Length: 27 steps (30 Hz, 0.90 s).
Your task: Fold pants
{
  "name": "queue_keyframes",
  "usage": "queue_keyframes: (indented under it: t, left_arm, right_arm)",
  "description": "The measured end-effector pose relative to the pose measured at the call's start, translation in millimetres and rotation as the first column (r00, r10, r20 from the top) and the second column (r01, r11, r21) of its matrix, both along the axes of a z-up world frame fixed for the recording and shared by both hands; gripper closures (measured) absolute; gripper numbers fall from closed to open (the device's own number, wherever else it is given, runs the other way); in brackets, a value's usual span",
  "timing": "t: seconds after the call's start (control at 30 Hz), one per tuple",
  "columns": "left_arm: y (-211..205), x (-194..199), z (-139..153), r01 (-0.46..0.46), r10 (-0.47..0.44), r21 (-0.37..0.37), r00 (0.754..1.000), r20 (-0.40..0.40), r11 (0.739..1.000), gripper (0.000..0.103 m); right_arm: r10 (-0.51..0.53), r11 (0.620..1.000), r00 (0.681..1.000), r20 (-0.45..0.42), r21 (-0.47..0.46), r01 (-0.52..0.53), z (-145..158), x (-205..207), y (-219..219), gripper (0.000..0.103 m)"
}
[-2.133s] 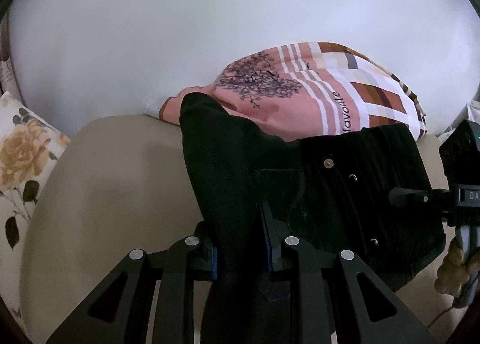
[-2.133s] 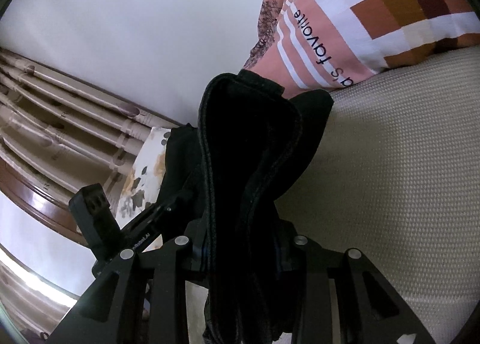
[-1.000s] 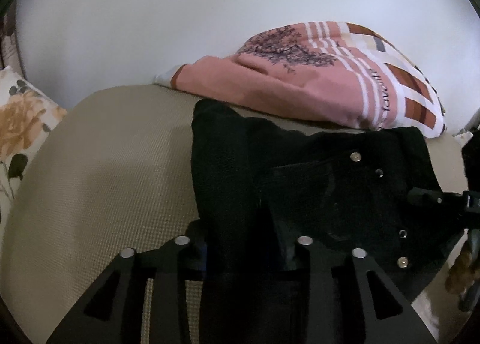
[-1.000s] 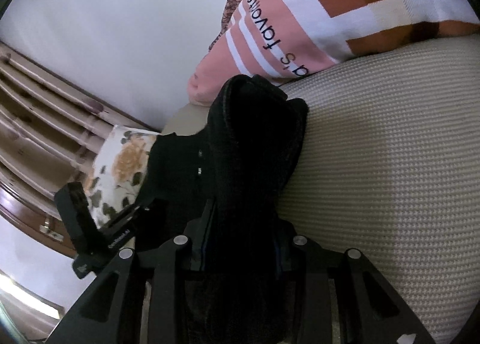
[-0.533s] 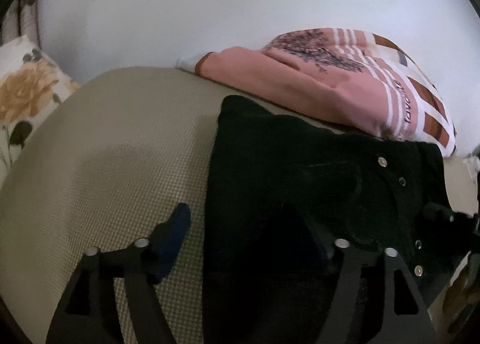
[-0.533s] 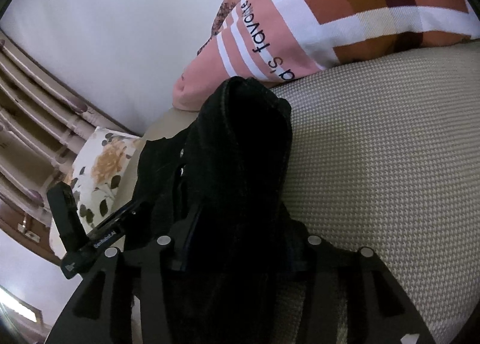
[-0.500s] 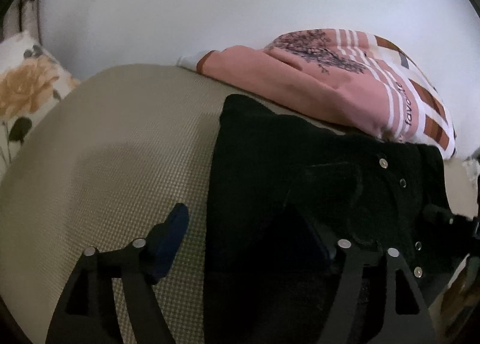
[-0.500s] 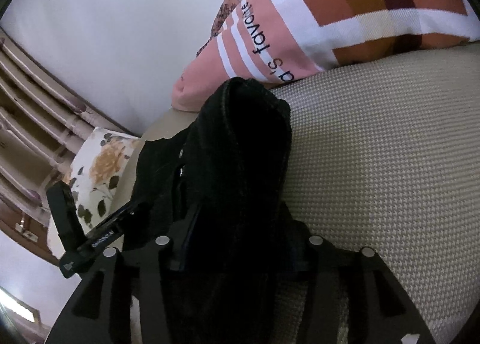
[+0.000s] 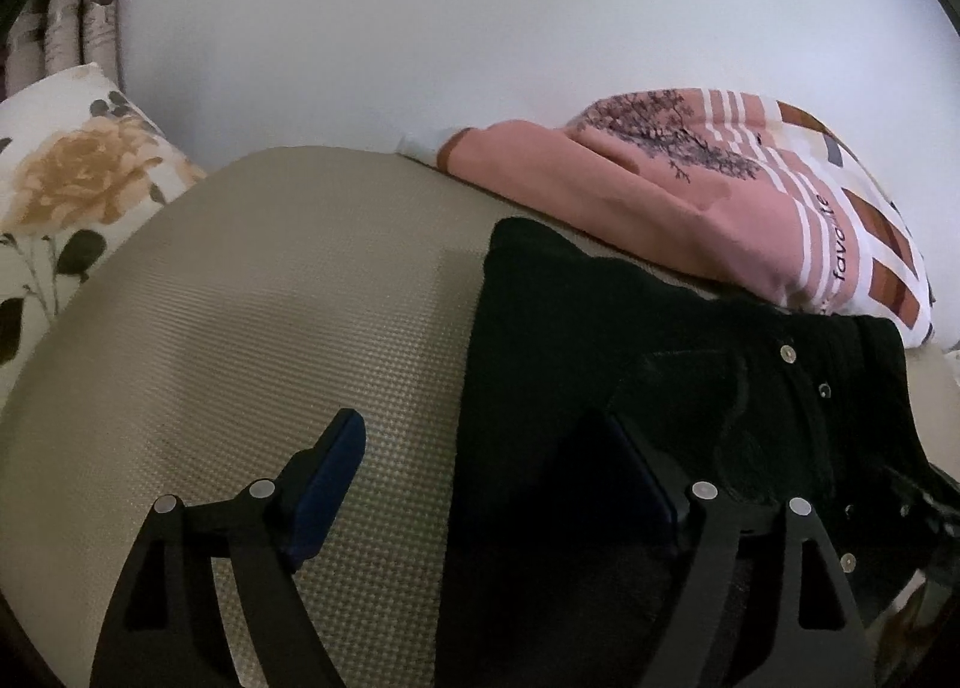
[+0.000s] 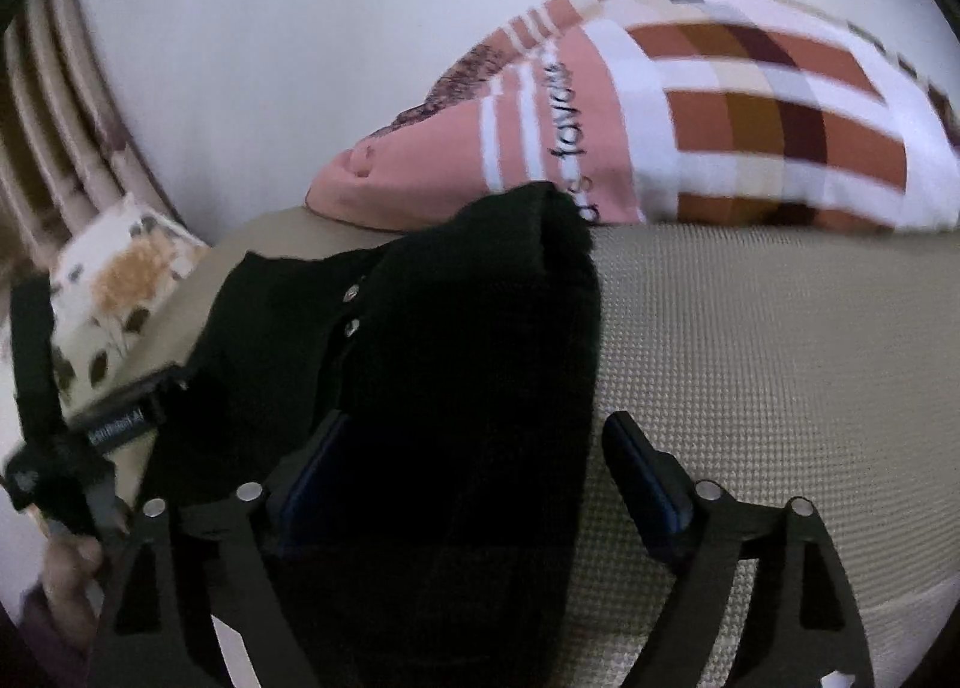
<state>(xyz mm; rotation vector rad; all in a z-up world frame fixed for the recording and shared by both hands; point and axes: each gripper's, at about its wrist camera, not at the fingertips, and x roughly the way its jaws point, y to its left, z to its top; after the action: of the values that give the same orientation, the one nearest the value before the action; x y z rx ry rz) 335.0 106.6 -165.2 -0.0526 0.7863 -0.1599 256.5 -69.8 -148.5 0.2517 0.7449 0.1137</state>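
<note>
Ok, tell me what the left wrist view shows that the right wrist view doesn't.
Only the left wrist view shows the left gripper open over the pants' left edge, and the tree print on the pink pillow. Only the right wrist view shows the right gripper open over the pants' right edge, and a hand on the other gripper's body. Both show the pants, pink pillow, floral pillow and cushion.
</note>
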Motion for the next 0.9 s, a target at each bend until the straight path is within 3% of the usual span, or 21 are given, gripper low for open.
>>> queue_keyframes:
  t: [0.33, 0.63, 0.9]
  left_arm:
    - [-1.8, -10.3, 11.5, -0.01, 0.008, 0.023, 0.996, 0.093, 1.0, 0.012]
    - [-11.6, -20.9, 19.5, -0.021, 0.005, 0.091, 0.985, 0.171, 0.996, 0.006]
    - [-15.0, -31.0, 25.2, -0.069, 0.036, 0.134, 0.972, 0.234, 0.989, 0.003]
  right_arm:
    - [-0.069, 0.997, 0.997, 0.025, -0.019, 0.07, 4.0, -6.3, -5.3, 0.014]
    - [-0.106, 0.992, 0.992, 0.067, -0.064, 0.11, 7.2, -14.9, -4.7, 0.006]
    - [-0.164, 0.968, 0.981, 0.102, -0.173, 0.18, 12.6, -19.8, 4.5, 0.005]
